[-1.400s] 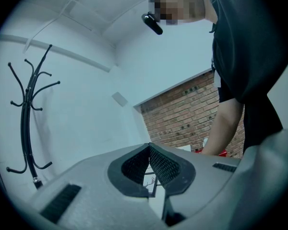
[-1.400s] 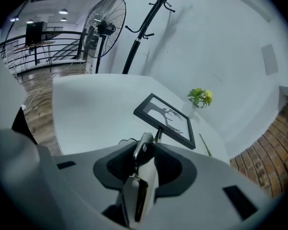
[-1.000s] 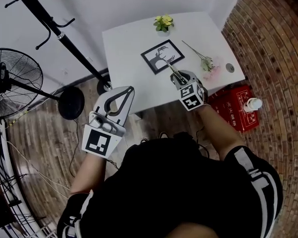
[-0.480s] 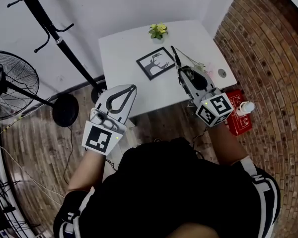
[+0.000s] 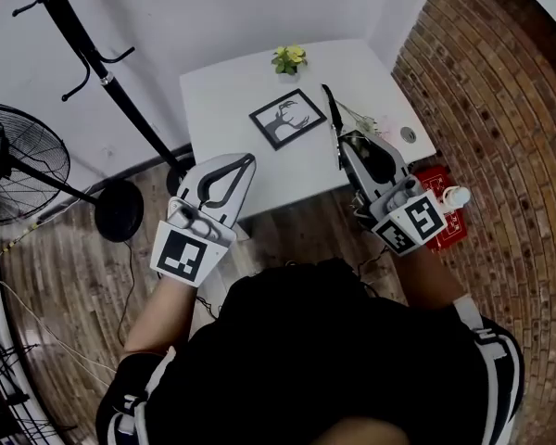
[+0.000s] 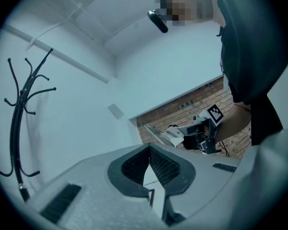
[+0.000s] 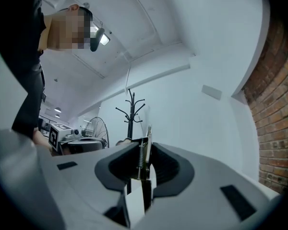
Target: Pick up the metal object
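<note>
The metal object [image 5: 331,109] is a thin dark tool with a spring, and it sticks up out of my right gripper [image 5: 343,148]. That gripper is shut on it and holds it in the air over the front right part of the white table [image 5: 227,95]. In the right gripper view the metal object [image 7: 142,150] stands clamped between the dark pads [image 7: 165,164]. My left gripper [image 5: 247,161] hovers at the table's front edge on the left. Its jaws meet at the tips with nothing between them, which the left gripper view also shows [image 6: 149,148].
A framed deer picture [image 5: 287,119], a small yellow flower pot [image 5: 288,58] and a pink flower stem [image 5: 371,119] lie on the table. A coat stand [image 5: 102,58] and a fan [image 5: 18,160] stand to the left. A red crate [image 5: 442,213] sits by the brick wall [image 5: 500,109].
My right gripper has lifted the metal object off the table beside the picture frame, drawn it back to the right and tilted it upward. The left gripper has barely moved.
</note>
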Available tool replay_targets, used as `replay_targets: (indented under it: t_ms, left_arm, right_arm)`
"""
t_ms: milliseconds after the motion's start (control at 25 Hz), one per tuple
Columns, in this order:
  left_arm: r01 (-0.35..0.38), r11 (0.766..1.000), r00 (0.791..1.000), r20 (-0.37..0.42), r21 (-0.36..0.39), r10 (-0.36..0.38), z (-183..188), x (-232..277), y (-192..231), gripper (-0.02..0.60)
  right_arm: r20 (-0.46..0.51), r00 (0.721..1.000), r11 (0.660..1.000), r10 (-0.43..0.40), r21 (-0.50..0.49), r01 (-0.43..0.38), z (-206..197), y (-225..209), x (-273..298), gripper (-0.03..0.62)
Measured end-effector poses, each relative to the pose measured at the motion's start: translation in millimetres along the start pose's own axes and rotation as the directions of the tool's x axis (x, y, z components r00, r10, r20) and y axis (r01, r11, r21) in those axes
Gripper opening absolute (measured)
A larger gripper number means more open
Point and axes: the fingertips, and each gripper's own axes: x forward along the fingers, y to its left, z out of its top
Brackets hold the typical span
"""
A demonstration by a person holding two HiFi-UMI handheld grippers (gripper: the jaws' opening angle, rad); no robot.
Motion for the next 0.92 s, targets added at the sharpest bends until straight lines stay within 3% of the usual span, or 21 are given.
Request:
replay_targets:
  t_ms: [920]
  left_arm:
    - [-0.043, 0.993, 0.999, 0.019, -0.11, 0.045, 2.1, -11.0, 14.8, 0.008]
  right_arm:
    - [-0.006, 1.0, 1.0, 0.011, -0.017, -0.012, 0.7, 8.3, 6.9, 0.084]
